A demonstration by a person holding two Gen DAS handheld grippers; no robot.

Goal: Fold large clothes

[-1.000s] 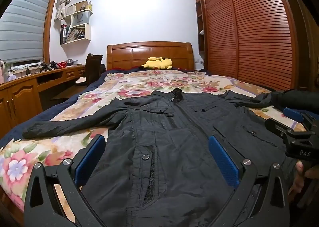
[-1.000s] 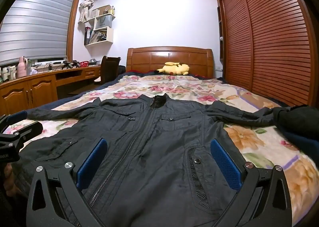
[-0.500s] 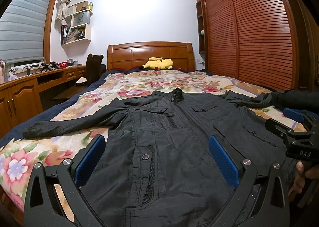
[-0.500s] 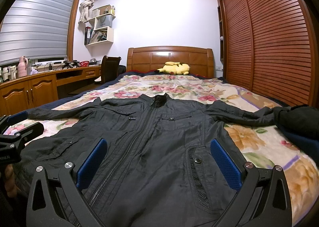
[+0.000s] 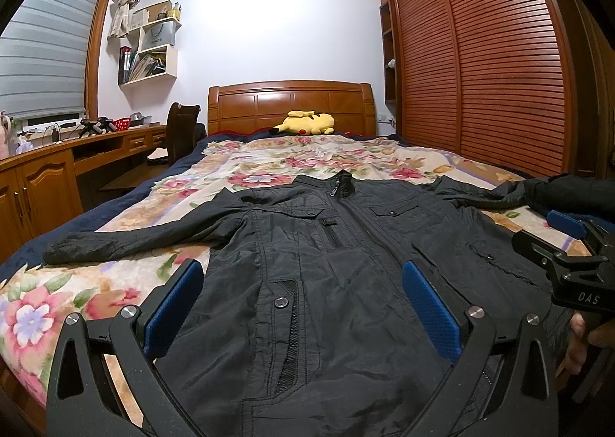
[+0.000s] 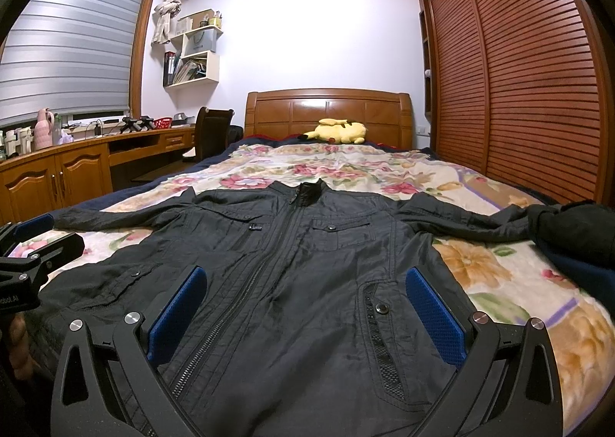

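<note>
Hiding jacket point(image 5: 346, 283) hem | left gripper point(image 5: 303, 306) | right gripper point(image 6: 303, 310)

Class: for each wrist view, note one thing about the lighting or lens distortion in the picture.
Left wrist view: fisheye bends the wardrobe doors into curves, corners go black. Right wrist view: ceiling light washes the back wall bright, while the black jacket stays dark but sharp.

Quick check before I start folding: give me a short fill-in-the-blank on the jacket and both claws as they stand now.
1. The black jacket lies spread on the bed with its front zip ____.
2. Both the left claw and the right claw are ____.
3. The toy by the headboard is coloured ____.

Missing words: closed; open; yellow
</note>
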